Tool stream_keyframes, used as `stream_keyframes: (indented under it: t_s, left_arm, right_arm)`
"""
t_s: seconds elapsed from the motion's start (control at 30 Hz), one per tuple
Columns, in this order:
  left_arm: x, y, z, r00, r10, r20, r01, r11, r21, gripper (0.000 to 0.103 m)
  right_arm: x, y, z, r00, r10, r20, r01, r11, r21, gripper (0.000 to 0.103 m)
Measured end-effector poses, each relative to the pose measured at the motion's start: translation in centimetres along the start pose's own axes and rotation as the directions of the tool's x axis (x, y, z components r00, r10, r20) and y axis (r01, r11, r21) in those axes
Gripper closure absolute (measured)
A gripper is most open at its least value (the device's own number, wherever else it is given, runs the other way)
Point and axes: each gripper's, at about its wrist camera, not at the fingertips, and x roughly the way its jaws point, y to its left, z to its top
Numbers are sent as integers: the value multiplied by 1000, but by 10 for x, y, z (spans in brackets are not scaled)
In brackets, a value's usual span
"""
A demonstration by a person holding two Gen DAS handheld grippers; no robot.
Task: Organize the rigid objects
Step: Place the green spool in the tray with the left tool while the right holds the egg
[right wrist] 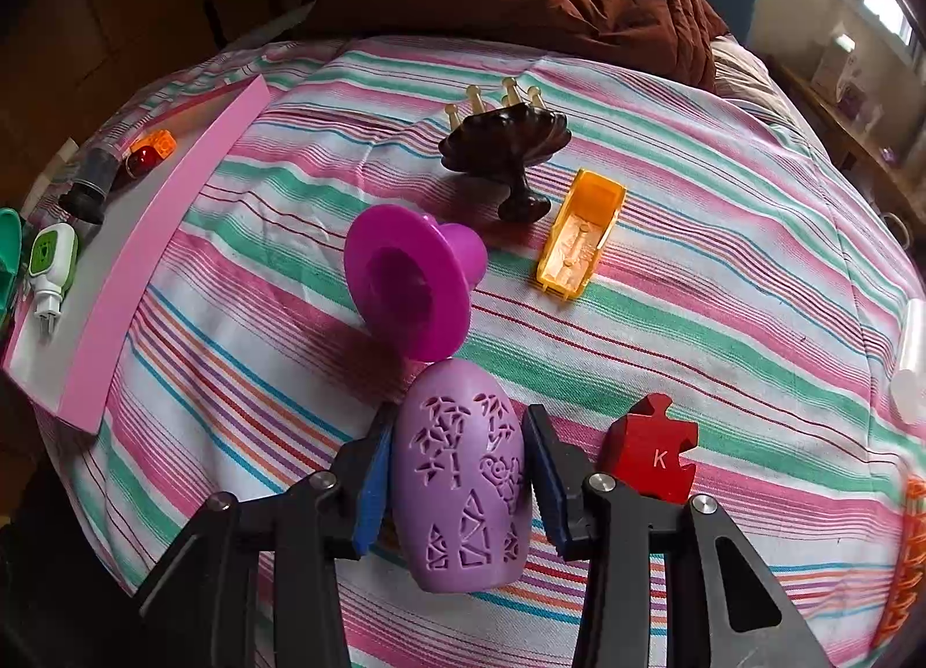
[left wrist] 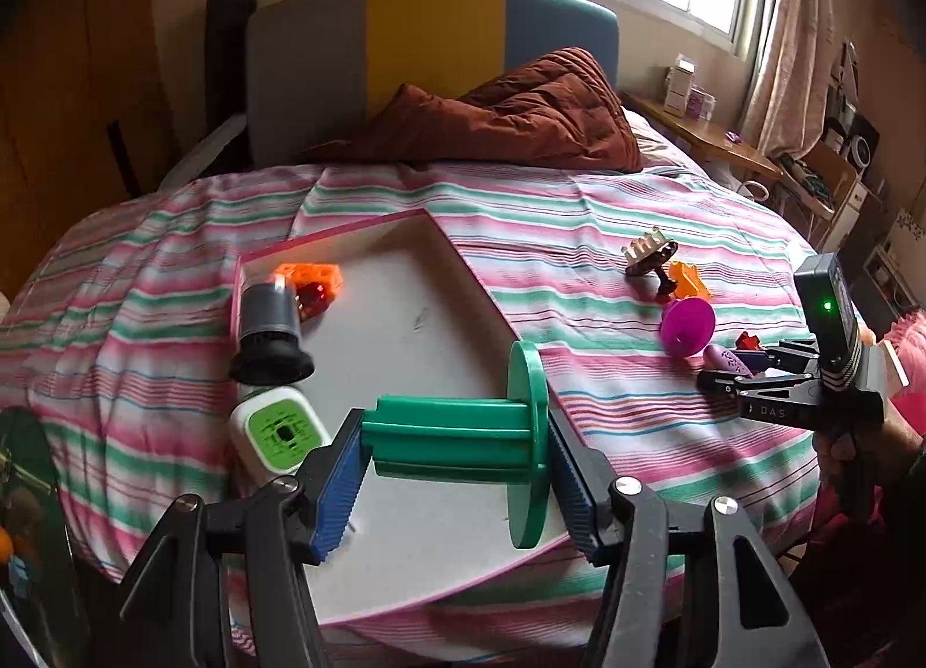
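Note:
My left gripper (left wrist: 454, 471) is shut on a green spool (left wrist: 463, 430) and holds it over the pink-edged white tray (left wrist: 405, 320). In the tray lie a dark cylinder (left wrist: 271, 335), a white and green plug-in device (left wrist: 278, 433) and an orange-red block (left wrist: 312, 286). My right gripper (right wrist: 457, 485) is shut on a carved lilac egg-shaped piece (right wrist: 463, 483) low over the striped bedspread. It also shows at the right of the left wrist view (left wrist: 726, 373).
On the bedspread lie a magenta funnel-shaped piece (right wrist: 414, 283), a dark brown stand with pegs (right wrist: 506, 147), an orange scoop (right wrist: 581, 234) and a red puzzle piece marked K (right wrist: 651, 451). A brown quilt (left wrist: 521, 112) lies at the headboard. A wooden side table (left wrist: 706, 135) stands right.

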Motion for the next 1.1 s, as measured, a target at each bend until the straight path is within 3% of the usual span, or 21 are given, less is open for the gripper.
stream_keyframes:
  t_s: [0.27, 0.43, 0.67, 1.1]
  left_arm:
    - [-13, 42, -17, 1000, -25, 12, 25, 1000, -9, 43]
    - [-8, 63, -32, 1000, -14, -2, 14, 999, 36, 43]
    - [15, 63, -39, 998, -14, -58, 19, 996, 89, 43]
    - [25, 65, -47, 994, -43, -98, 45, 999, 18, 42]
  right_arm:
    - [-1, 1, -1, 1000, -15, 9, 15, 1000, -3, 60]
    - [-1, 2, -1, 1000, -20, 10, 20, 1000, -8, 60]
    - [-2, 2, -1, 1000, -24, 13, 24, 1000, -6, 60]
    - [-2, 0, -2, 1000, -23, 12, 23, 1000, -3, 59]
